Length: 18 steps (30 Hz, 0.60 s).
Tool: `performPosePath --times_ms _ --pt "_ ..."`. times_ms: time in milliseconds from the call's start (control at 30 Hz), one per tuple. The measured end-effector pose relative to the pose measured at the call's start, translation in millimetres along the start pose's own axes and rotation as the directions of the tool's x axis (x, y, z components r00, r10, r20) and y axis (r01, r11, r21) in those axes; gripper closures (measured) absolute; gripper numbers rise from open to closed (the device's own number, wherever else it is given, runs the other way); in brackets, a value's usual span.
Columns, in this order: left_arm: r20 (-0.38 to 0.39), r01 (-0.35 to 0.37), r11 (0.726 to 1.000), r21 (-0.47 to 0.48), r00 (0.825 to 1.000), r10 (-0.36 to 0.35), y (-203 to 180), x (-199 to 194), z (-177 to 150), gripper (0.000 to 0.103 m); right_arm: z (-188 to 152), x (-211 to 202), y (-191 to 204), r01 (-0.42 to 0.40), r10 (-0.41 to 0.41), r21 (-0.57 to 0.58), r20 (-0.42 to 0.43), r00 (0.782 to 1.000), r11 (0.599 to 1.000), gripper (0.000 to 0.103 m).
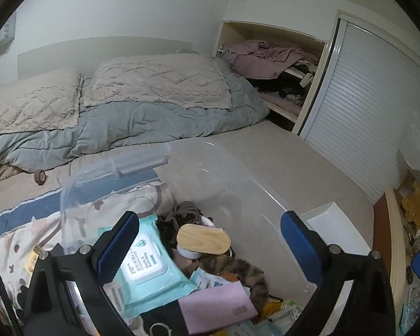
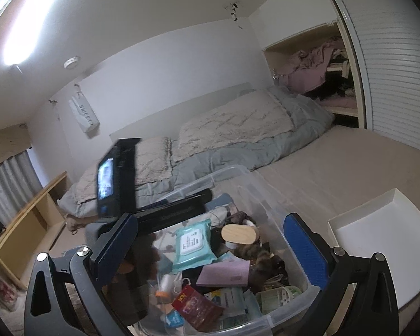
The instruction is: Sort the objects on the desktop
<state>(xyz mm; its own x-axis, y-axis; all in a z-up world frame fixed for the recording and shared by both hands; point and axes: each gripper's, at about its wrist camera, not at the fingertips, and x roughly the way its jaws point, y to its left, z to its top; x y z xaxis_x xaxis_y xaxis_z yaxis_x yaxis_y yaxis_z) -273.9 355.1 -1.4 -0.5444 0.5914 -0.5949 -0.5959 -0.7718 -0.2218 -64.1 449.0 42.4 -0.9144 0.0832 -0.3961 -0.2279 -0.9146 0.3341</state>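
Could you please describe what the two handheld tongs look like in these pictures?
Both look alike. The left tongs and right tongs each have a black plastic frame with triangular cut-outs, silver round bolts at the pivots, and two long fingers faced with blue ribbed pads. No cables, markings or sleeves are visible.

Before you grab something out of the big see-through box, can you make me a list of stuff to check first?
1. Left gripper jaws wide apart, nothing between them: ok.
2. Right gripper jaws wide apart, nothing between them: ok.
3. Clear box has no lid on, top is open: ok.
4. Wipes pack lies on top of the pile, easy to get at: ok.
5. White tray beside the box is bare and ready for things: ok.
6. Left gripper is already above the box, in the right gripper's way if both go in together: not ok.
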Motion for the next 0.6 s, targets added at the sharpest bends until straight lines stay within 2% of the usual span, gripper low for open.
performPosePath --times_ms 300,600 --pt "0.037 -0.026 0.999 0.020 0.999 0.025 16 -38 -10 0.001 0 11 -15 0.074 -0.073 0.038 -0.019 0.997 0.997 0.000" --pt "0.076 -0.065 0.997 0.034 0.995 0.062 32 -81 -25 0.001 -7 23 -13 0.138 -0.138 -0.008 -0.039 0.990 0.990 0.000"
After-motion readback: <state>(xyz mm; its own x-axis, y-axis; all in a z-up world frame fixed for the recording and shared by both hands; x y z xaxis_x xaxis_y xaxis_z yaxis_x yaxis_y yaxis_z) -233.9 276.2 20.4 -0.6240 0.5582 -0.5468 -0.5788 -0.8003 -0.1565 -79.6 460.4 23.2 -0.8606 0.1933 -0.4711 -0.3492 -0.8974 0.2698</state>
